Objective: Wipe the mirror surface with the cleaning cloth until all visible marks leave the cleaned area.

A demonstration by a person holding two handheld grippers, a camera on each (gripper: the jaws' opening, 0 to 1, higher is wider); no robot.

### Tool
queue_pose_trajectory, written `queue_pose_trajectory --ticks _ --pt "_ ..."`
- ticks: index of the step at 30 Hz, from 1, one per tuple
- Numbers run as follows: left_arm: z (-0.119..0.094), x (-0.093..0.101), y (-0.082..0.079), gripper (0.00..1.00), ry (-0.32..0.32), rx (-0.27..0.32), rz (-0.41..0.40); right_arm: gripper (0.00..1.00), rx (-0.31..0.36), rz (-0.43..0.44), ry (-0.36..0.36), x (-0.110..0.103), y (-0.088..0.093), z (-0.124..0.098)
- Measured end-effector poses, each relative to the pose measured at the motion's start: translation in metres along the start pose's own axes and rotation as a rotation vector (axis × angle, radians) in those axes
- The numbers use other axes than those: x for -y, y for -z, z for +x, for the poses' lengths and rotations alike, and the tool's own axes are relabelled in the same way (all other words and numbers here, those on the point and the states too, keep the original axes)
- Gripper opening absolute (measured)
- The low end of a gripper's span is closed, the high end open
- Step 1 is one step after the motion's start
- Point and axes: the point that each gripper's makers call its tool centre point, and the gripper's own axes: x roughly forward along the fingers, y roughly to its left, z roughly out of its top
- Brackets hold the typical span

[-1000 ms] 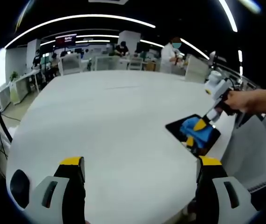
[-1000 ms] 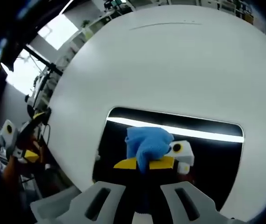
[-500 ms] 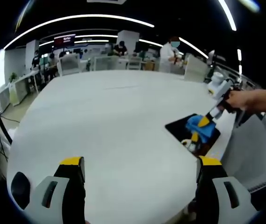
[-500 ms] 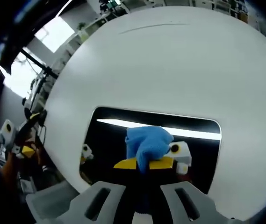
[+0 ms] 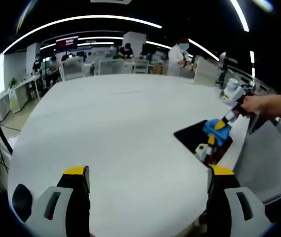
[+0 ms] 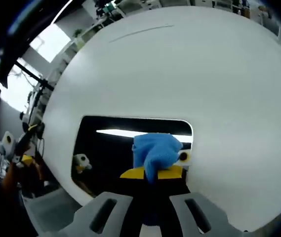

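Right gripper view: your right hand-held gripper [image 6: 151, 173] pinches the blue cleaning cloth [image 6: 155, 150] against the mirror [image 6: 113, 153], which lies at the white counter [image 6: 194, 74] edge. Your left hand-held gripper [image 5: 147, 173] hangs spread wide, well apart.

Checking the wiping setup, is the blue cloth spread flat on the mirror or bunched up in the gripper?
Bunched up. The blue cloth sits as a crumpled wad clamped in the right gripper, pressed against the dark mirror.
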Motion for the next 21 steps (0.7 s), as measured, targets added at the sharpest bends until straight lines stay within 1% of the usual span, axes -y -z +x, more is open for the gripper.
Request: queue_pose_trajectory --ticks 5,10,18,19,20,21 --pt "0.0 0.001 0.001 0.99 0.002 -0.004 0.003 0.0 0.005 0.002 0.015 0.01 0.001 -0.004" --pt "0.0 0.002 0.0 0.99 0.003 -0.006 0.005 0.0 0.01 -0.006 0.021 0.011 0.001 -0.004" --pt "-0.001 0.002 0.0 0.99 0.001 -0.003 0.006 0.0 0.004 0.003 0.024 0.01 0.001 -0.004" --pt "-0.001 0.001 0.0 0.99 0.0 -0.004 0.006 0.0 0.003 -0.002 0.032 0.011 0.001 -0.004" --pt "-0.001 0.001 0.001 0.99 -0.001 -0.004 0.005 0.0 -0.002 -0.025 0.044 0.014 0.002 -0.005" --pt "-0.003 0.001 0.001 0.99 -0.003 -0.004 0.005 0.0 -0.002 -0.021 0.042 0.014 0.002 -0.005"
